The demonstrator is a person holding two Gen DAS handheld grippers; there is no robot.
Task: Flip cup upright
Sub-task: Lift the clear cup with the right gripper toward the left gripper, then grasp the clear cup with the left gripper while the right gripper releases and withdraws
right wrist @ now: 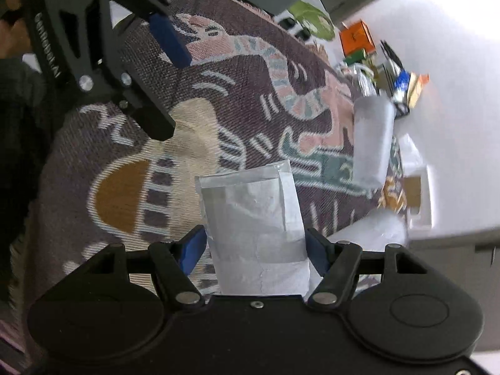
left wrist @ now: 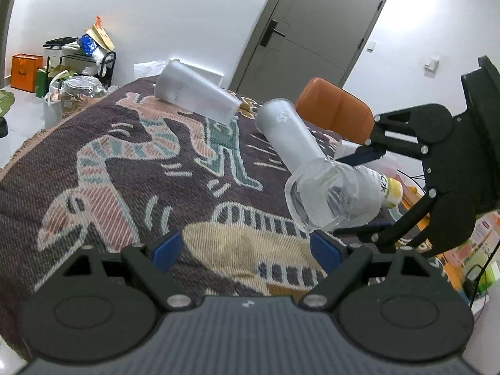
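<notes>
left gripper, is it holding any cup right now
No, the left gripper is open with nothing between its blue pads, while the right gripper grips the clear cup beside it.

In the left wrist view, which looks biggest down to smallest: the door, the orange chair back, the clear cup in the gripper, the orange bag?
1. Door
2. Clear cup, held by the right gripper, and orange chair back look about alike; the cup is nearer the camera, so no ranking.
3. Orange bag, smallest, but farthest.
</notes>
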